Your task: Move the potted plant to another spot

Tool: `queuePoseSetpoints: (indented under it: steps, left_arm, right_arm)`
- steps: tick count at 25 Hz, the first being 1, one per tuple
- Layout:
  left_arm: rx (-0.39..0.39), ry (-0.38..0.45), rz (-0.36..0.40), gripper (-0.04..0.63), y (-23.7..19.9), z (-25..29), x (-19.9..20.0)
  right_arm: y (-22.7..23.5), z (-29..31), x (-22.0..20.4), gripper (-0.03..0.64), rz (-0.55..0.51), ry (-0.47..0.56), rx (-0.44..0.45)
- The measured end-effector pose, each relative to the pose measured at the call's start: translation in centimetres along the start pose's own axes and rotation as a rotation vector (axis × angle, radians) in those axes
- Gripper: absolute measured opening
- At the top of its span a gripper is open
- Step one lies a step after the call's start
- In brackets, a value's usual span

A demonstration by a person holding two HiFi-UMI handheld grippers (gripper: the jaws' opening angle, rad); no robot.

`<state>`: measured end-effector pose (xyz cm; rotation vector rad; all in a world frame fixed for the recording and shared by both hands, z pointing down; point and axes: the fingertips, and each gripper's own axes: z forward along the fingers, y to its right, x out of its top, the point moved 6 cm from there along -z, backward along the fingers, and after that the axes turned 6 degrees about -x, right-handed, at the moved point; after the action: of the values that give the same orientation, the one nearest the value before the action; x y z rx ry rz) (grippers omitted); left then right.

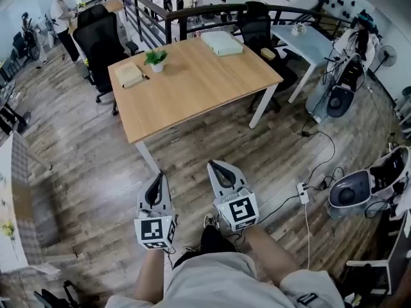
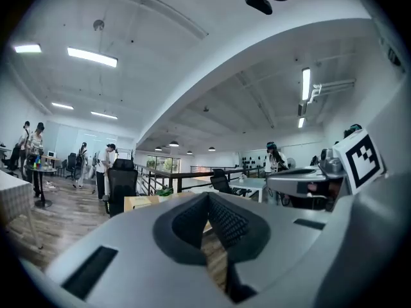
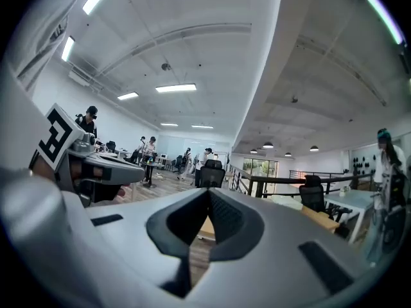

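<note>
We are standing on the wood-plank floor [image 1: 83, 172], holding both grippers level out in front of us. The left gripper [image 1: 157, 178] is sitting at about 7 o'clock in the head view. Its jaws are pressing together with nothing between them, and in the left gripper view the ribbed pads [image 2: 229, 223] are meeting at the tip. The right gripper [image 1: 214, 167] is sitting just beside it at about 6 o'clock, its jaws likewise closed tight and empty. Neither is touching anything.

A white power strip [image 1: 302, 192] is lying on the floor at 4 o'clock.

At 12 o'clock the wooden table [image 1: 205, 88] is standing well apart from both grippers. The potted plant [image 1: 156, 59] is sitting upright in its white pot near the table's far left edge, at about 11 o'clock. A tan flat object [image 1: 130, 75] is lying just beside it at its 8 o'clock, and a pale green box [image 1: 222, 42] is resting near the far right corner.

Behind the table, a black office chair [image 1: 103, 40] is standing at 10 o'clock and a white desk [image 1: 308, 40] at 2 o'clock. A dark railing [image 1: 192, 11] is running beyond them. A person [image 1: 62, 18] is standing at the far left.
</note>
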<state>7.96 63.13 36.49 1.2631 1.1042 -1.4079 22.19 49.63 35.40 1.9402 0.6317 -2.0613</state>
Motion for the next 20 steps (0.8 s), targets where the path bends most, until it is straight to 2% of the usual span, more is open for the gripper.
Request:
queuePoseSetpoints:
  steps: [5,10,15,20]
  left_arm:
    - [-0.021,-0.043,-0.052,0.011,0.5,3.1,-1.5]
    - [-0.018,-0.062,-0.028,0.011,1.4,7.6,-1.0]
    - [0.003,-0.075,-0.028,0.011,1.0,11.3,-1.5]
    - [0.045,-0.100,-0.037,0.011,0.0,13.5,-2.2]
  right_arm:
    - [1.8,1.1,-1.6,0.005,0.003,-0.024,0.046]
    - [6.2,3.2,-2.4,0.016,0.007,-0.036,0.069]
    - [8.7,5.9,-4.4,0.055,0.036,-0.035,0.085]
    - [11.0,9.4,-5.8,0.121,0.042,-0.080,0.117]
